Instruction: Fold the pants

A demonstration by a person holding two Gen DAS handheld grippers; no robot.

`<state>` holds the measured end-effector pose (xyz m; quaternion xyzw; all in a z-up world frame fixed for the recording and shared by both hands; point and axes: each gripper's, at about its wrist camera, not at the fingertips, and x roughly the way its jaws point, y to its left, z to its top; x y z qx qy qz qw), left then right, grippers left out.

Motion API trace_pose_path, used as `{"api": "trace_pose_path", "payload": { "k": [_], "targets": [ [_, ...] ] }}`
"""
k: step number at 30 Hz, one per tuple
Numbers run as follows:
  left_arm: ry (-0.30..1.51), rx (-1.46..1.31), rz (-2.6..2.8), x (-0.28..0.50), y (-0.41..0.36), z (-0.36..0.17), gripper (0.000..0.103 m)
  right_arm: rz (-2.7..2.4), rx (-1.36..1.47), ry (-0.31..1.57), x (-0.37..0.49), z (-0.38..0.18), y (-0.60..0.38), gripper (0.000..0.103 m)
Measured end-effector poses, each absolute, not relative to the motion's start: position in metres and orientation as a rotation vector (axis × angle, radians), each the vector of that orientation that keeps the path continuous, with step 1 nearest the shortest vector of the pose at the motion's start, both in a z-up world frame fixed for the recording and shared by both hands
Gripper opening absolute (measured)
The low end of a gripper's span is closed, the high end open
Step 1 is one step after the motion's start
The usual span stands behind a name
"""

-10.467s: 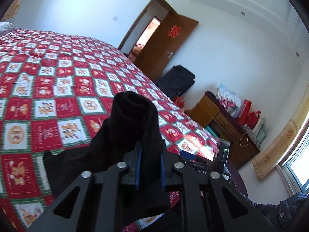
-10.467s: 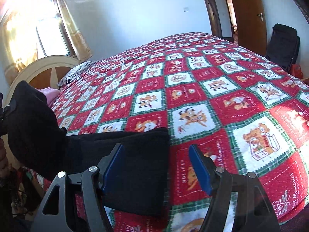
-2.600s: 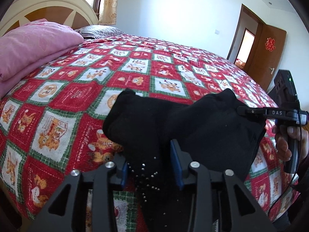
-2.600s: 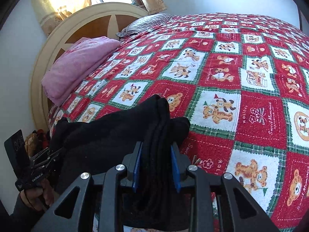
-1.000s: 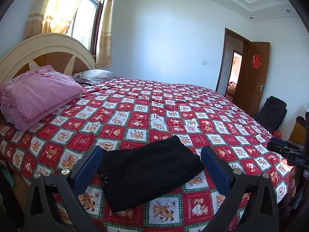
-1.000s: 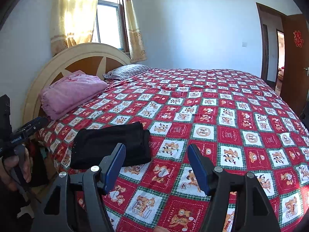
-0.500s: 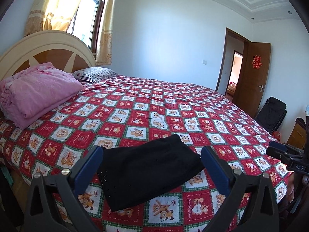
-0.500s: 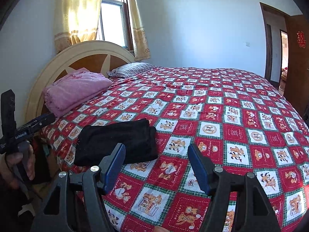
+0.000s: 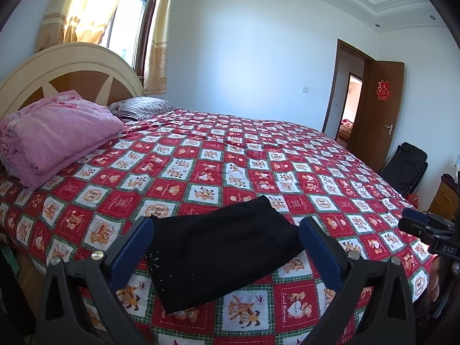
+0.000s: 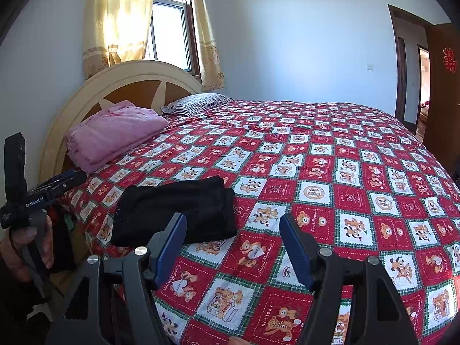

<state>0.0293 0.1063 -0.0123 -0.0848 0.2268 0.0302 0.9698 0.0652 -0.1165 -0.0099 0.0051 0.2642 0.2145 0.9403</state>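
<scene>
We read "DAS" on the black right gripper (image 9: 440, 248), "GenRobot.AI" on the black left gripper (image 10: 34, 201), "HOLIDAY" on the red patchwork bedspread (image 10: 266, 320).

One pair of black pants (image 9: 221, 247) lies folded on one bed, whose single quilt (image 9: 258, 161) is patterned in red, white and green squares. Two grippers show — the left gripper (image 9: 225, 234) and the right gripper (image 10: 233, 231) — each with two blue-padded fingers, four in all. At the one cream and brown headboard (image 10: 135, 83) sit one folded pink blanket (image 9: 54, 135) and one striped pillow (image 9: 141, 107). The room has one window (image 10: 169, 34) — flanked by two yellow curtains — and one brown door (image 9: 379, 115) bearing one red ornament (image 9: 383, 90).
</scene>
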Motion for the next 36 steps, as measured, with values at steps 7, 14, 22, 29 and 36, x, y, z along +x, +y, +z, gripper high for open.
{"api": "trace_pose_path", "payload": {
  "k": [7,14,22,29,36],
  "targets": [
    [0.471,-0.169,0.062,0.03,0.106,-0.015,0.103,0.439,0.011,0.534,0.064,-0.01,-0.116,0.069],
    [0.494,-0.17,0.076,0.034,0.108,-0.016,0.103,0.436,0.013,0.524,0.063,-0.01,-0.117,0.069],
    [0.471,-0.173,0.115,0.031,0.108,-0.009,0.103,0.43,-0.001,0.525,0.064,-0.012,-0.116,0.069],
    [0.48,-0.123,0.147,0.034,0.104,-0.011,0.103,0.433,-0.007,0.527,0.063,-0.013,-0.113,0.069],
    [0.48,-0.159,0.098,0.034,0.107,-0.016,0.103,0.438,-0.023,0.544,0.065,-0.02,-0.108,0.069]
  ]
}}
